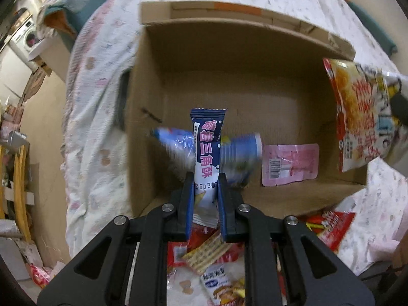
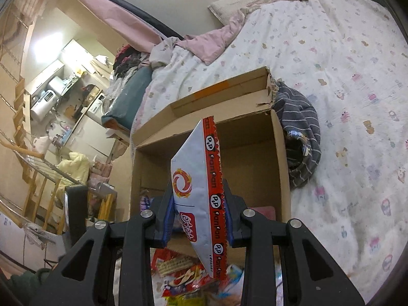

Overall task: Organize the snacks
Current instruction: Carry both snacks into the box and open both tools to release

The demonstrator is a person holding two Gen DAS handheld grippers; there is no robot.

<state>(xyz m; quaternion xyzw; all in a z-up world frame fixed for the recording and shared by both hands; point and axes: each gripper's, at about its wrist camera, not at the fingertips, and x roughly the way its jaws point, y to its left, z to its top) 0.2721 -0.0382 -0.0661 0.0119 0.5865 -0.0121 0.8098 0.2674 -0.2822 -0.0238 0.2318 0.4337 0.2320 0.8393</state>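
My left gripper [image 1: 206, 186] is shut on a navy snack stick pack [image 1: 207, 150] and holds it upright over the near edge of an open cardboard box [image 1: 229, 58] on the bed. Inside the box lie a blue-and-white bag [image 1: 178, 145] and a pink packet [image 1: 290, 164]. My right gripper [image 2: 199, 204] is shut on a white-and-red Panpan bag [image 2: 201, 178], held in front of the same box [image 2: 278, 148]. That bag also shows in the left wrist view [image 1: 362, 117] at the box's right wall.
A pile of loose snack packets [image 1: 209, 255] lies on the bed below the grippers, also in the right wrist view [image 2: 188, 275]. A grey striped garment [image 2: 301, 132] lies right of the box. The bed's left edge drops to a cluttered floor [image 1: 38, 178].
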